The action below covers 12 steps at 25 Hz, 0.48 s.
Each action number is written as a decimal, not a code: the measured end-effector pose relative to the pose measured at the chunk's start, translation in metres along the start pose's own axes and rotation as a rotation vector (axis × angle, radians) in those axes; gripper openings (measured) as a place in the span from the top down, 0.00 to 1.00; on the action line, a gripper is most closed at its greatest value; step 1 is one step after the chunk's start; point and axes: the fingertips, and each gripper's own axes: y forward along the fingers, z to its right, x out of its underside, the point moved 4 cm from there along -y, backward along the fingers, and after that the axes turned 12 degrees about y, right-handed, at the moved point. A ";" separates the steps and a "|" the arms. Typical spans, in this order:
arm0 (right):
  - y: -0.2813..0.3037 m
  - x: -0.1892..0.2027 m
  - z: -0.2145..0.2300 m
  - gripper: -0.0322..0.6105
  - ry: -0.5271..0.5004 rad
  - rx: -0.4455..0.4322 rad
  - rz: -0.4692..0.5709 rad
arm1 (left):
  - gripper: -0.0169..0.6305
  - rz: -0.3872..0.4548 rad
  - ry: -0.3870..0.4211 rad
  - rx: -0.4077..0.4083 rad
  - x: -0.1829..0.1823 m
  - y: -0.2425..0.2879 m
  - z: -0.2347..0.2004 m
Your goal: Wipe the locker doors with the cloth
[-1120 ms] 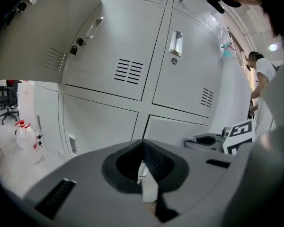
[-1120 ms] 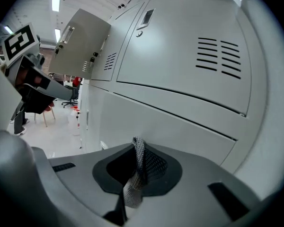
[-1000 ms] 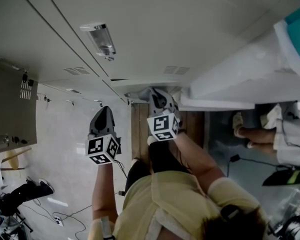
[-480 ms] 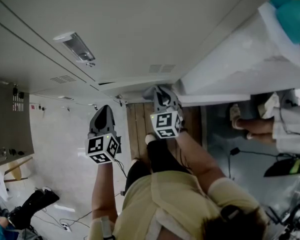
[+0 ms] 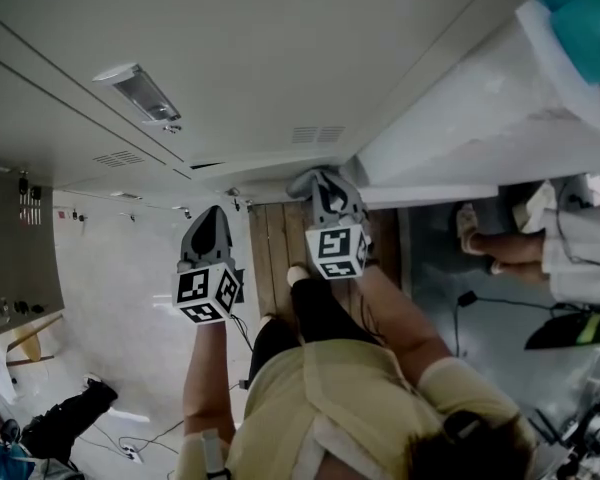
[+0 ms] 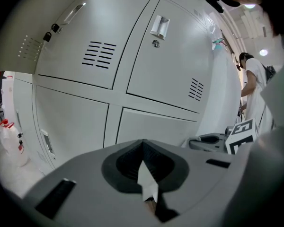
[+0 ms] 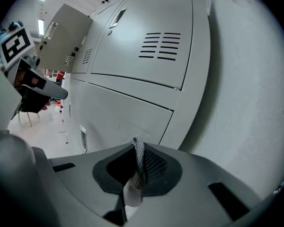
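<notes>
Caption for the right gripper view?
Right tongs shut on a grey cloth, pointed at the locker doors.

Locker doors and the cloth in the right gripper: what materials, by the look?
Locker doors: probably painted sheet steel, pale grey satin finish; punched louvre vents and a soft sheen suggest it. Cloth, pinched in the right gripper: grey textile, matte, with a visible mesh-like weave; fibre type unclear.
</notes>
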 end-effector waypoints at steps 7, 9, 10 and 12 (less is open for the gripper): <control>-0.010 -0.011 -0.042 0.92 -0.058 -0.135 -0.007 | 1.00 -0.005 -0.028 -0.053 0.008 -0.016 -0.017; -0.008 -0.011 -0.058 0.92 -0.057 -0.177 0.006 | 1.00 -0.005 -0.038 -0.075 0.010 -0.023 -0.023; -0.006 -0.009 -0.067 0.92 -0.046 -0.196 0.021 | 1.00 -0.005 -0.042 -0.086 0.011 -0.027 -0.026; -0.002 -0.007 -0.083 0.92 -0.039 -0.233 0.039 | 1.00 -0.004 -0.051 -0.110 0.013 -0.034 -0.033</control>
